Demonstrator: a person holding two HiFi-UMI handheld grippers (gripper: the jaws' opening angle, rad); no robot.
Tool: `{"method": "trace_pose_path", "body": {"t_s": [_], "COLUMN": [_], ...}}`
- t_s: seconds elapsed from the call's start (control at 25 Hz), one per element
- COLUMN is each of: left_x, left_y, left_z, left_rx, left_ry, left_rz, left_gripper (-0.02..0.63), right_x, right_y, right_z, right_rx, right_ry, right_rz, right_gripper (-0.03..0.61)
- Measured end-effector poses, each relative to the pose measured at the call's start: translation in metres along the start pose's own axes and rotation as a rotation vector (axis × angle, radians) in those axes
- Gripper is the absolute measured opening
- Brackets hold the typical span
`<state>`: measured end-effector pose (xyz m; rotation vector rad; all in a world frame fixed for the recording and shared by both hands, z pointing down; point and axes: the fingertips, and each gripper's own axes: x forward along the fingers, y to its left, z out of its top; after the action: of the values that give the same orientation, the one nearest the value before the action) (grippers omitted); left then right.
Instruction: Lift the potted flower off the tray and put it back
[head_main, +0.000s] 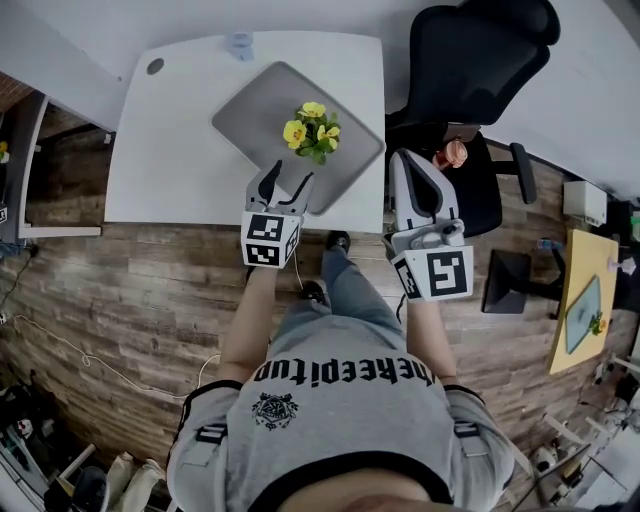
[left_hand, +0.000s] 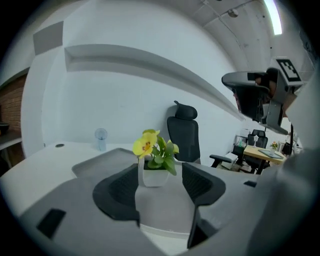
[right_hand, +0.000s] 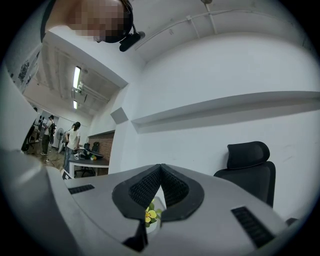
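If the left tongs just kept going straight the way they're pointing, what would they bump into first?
Most likely the potted flower on the tray: it stands dead ahead of the open left tongs, though depth is unclear.

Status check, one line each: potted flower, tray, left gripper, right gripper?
potted flower: upright on the tray, not gripped
tray: flat on the desk, holds only the flower
left gripper: open, aimed at the pot, no grip
right gripper: shut, empty, off the tray
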<state>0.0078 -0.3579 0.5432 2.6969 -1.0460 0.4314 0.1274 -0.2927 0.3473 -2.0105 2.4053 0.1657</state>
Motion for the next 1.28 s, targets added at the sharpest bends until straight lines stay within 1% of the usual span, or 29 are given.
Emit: {"method": "trace_pose_path", "body": {"t_s": [0.2, 0.44, 0.64, 0.76, 1.0, 1.12, 1.28], "left_x": [0.030, 0.058, 0.081, 0.093, 0.105, 0.110, 0.121], "left_y": [-0.001, 0.005, 0.005, 0.005, 0.011, 0.014, 0.013], "left_z": [-0.028, -0.031, -0.048, -0.053, -0.051, -0.047, -0.051], "left_rx": [0.034, 0.067, 0.084, 0.096, 0.089, 0.062, 0.031], "left_ry": [0.103, 0.137, 0.198, 0.203, 0.226, 0.205, 0.218], "left_rz": [-0.011, 0.030, 0.030, 0.043, 0.090, 0.110, 0.111], "left_gripper": [0.300, 0.322, 0.347, 0.350, 0.350, 0.350, 0.350], "right_x": [0.002, 0.001, 0.002, 0.003, 0.008, 0.009, 0.011], "right_y": [-0.012, -0.030, -0.044, -0.052, -0.062, -0.064, -0.068], "right_z": [-0.009, -0.016, -0.022, -0.025, -0.031, -0.034, -0.037], "right_rx": [-0.001, -0.005, -0.002, 0.001, 0.005, 0.005, 0.004], "right_ry": [0.023, 0.044, 0.055, 0.059, 0.069, 0.075, 0.081], "right_rz": [-0.010, -0.036, -0.056, -0.062, -0.066, -0.066, -0.068], "right_gripper": [0.003, 0.003, 0.003, 0.003, 0.003, 0.003, 0.003]}}
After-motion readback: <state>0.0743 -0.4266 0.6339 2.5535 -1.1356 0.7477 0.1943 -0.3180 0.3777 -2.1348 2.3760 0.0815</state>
